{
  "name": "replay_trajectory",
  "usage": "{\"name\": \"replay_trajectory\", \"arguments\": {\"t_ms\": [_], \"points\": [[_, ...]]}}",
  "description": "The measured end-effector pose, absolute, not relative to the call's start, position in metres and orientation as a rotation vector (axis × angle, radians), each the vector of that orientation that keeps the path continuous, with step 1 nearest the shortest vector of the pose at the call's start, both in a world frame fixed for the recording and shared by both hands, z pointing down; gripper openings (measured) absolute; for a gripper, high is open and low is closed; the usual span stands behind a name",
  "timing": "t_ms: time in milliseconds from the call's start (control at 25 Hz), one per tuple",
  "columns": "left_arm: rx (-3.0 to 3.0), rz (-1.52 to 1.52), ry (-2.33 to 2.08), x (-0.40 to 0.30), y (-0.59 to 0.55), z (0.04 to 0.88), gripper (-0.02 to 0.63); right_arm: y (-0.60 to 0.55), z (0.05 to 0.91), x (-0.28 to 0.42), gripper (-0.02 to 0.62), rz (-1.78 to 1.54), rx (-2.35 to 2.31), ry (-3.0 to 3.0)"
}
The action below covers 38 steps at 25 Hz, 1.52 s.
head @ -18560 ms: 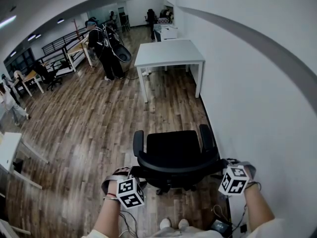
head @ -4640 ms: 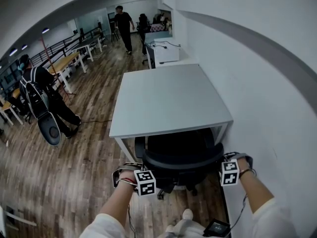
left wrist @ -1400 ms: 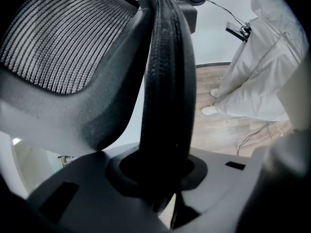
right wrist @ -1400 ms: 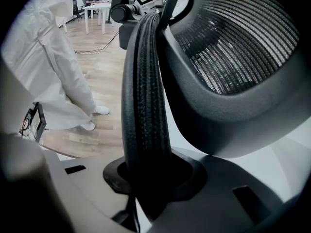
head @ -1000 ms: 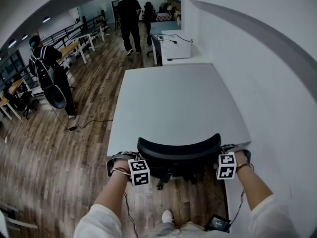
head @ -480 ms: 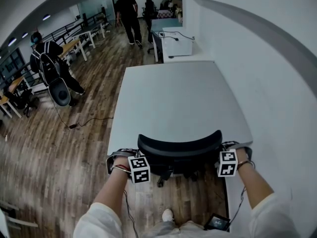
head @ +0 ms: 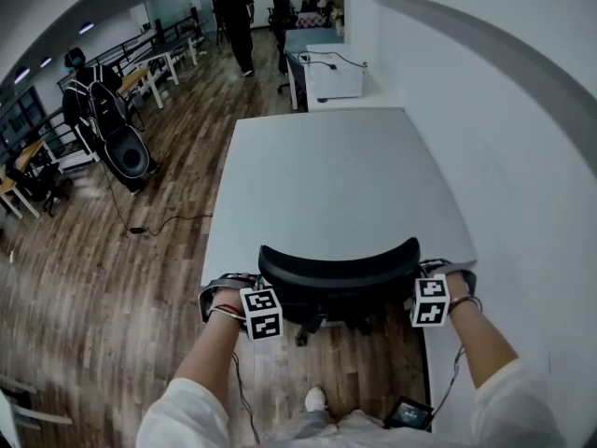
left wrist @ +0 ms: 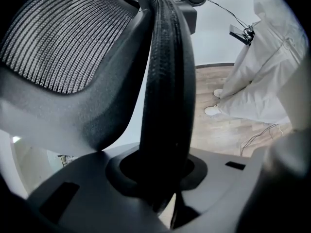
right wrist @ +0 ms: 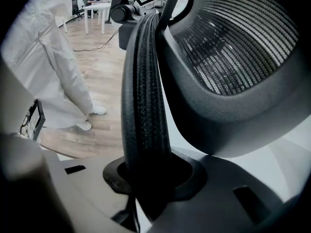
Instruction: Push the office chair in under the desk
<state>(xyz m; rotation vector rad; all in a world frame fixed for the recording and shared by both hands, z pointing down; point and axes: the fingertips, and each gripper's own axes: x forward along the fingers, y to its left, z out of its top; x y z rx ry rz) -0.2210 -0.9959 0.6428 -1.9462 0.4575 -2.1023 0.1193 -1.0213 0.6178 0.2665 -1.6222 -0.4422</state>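
Office chair (head: 338, 267) under white desk (head: 336, 175)

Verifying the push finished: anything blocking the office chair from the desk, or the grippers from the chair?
Nothing visible. The left gripper and right gripper both clamp the office chair's back rim; its seat already sits under the desk.

Black mesh-backed office chair (head: 338, 267) sits tucked under the white desk (head: 336, 185).

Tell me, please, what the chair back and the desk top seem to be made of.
Chair back: black woven mesh, fine ribbed lines showing, in a matte textured rim, probably plastic. Desk top: smooth, matte white board, likely laminate.
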Motion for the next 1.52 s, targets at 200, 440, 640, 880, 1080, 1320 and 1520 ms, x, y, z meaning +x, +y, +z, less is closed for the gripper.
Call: {"name": "replay_trajectory", "arguments": {"t_ms": [200,440,640,880,1080,1320,1520], "points": [[-1.946,-2.096,0.473,-0.221,-0.996,0.642,0.087,-1.020,0.618,0.120,0.115,-0.440,0.270,-1.621],[-1.956,-2.089,0.490,-0.221,-0.996,0.645,0.087,-1.021,0.620,0.119,0.120,-0.439,0.276,-1.620],[-1.964,-2.088,0.526,-0.221,-0.999,0.645,0.131,-1.023,0.620,0.119,0.132,-0.431,0.280,-1.621],[-1.991,-2.099,0.518,-0.219,-0.998,0.645,0.178,-1.025,0.619,0.119,0.152,-0.428,0.291,-1.628],[-2.034,-2.079,0.558,-0.217,-0.997,0.648,0.250,-1.024,0.622,0.119,0.193,-0.399,0.292,-1.642],[-2.075,-2.037,0.627,-0.213,-0.995,0.648,0.350,-1.019,0.621,0.118,0.250,-0.381,0.304,-1.667],[-2.032,-2.018,0.662,-0.217,-0.998,0.641,0.379,-1.025,0.610,0.122,0.258,-0.410,0.336,-1.670]]}}
